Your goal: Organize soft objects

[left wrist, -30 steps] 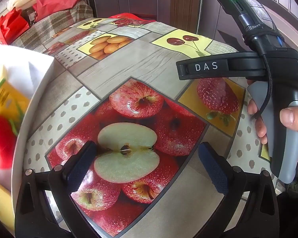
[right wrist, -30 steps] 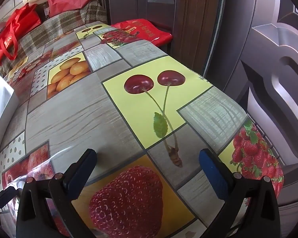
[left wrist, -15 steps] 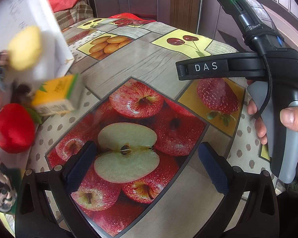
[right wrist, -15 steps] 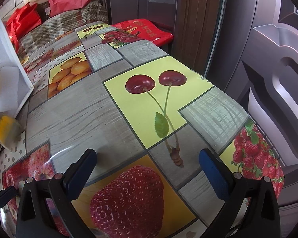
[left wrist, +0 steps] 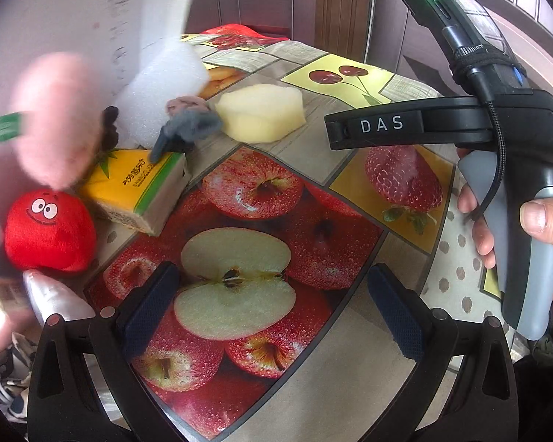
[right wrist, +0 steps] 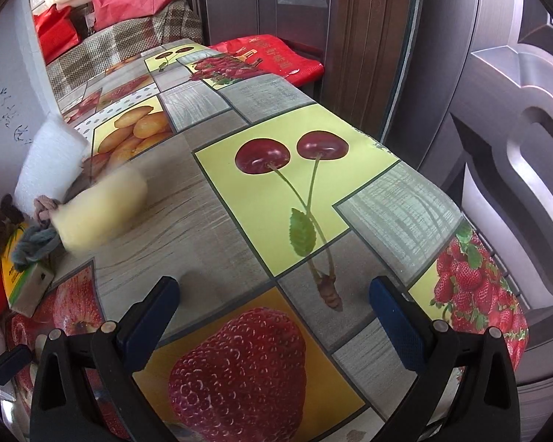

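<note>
1. The left gripper (left wrist: 272, 302) hovers low over the counter (left wrist: 313, 154); its jaws stand wide apart and hold nothing. Between them lies only the printed cut apple of the cloth.
2. The right gripper (right wrist: 276, 313) is likewise low over the counter, jaws wide apart and empty, framing a printed strawberry. In the left wrist view its handle is gripped by the person's right hand (left wrist: 527, 228), to the right of the left jaws.
3. The soft objects sit in a loose heap ahead and to the left of the left jaws:
   - a red plush toy (left wrist: 49, 232) with a cartoon face, far left, resting on the counter;
   - a yellow tissue pack (left wrist: 140, 188), just beside the toy and nearer the jaws' centre line;
   - a grey cloth piece (left wrist: 188, 129), draped onto the pack's far corner;
   - a white foam block (left wrist: 162, 88), behind the pack;
   - a pale yellow sponge (left wrist: 261, 114), farthest ahead, apart from the pack.
4. A blurred pink shape (left wrist: 55, 118) overlaps the pack and toy; what it is cannot be told.
5. A silvery pointed item (left wrist: 55, 302) lies just left of the left jaw.
6. From the right wrist view the same heap lies far left of the right jaws, the sponge blurred.
</note>
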A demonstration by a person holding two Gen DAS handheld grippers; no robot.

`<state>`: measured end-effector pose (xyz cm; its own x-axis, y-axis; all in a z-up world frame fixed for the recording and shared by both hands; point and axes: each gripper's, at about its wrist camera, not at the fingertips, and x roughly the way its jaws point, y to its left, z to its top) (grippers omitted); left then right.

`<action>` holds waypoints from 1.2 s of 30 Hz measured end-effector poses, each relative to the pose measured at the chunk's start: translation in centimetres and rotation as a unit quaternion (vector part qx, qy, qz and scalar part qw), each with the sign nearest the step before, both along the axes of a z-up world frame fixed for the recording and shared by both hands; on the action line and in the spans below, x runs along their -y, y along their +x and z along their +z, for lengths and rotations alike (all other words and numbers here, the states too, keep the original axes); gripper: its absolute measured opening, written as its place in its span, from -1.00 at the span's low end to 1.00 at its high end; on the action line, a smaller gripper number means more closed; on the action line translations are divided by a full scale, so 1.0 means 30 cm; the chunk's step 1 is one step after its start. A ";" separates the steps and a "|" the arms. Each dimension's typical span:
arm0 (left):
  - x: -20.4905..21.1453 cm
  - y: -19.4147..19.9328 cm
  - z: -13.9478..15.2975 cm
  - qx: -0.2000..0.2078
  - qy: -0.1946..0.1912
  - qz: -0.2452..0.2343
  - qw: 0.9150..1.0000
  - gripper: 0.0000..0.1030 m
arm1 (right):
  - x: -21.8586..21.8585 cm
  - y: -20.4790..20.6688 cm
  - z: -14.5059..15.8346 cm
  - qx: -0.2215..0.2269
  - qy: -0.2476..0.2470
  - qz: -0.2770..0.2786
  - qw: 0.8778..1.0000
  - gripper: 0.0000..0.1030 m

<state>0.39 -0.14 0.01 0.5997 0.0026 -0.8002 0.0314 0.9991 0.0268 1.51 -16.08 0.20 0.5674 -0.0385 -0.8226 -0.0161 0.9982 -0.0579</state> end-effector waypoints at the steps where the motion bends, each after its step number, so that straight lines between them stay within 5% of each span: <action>1: 0.001 0.001 0.000 0.000 0.000 0.000 1.000 0.99 | 0.000 0.000 0.000 0.000 0.000 0.000 1.000 1.00; 36: -0.006 -0.011 0.003 0.000 -0.002 0.000 1.000 0.99 | -0.011 0.001 0.001 0.000 0.001 0.001 1.000 1.00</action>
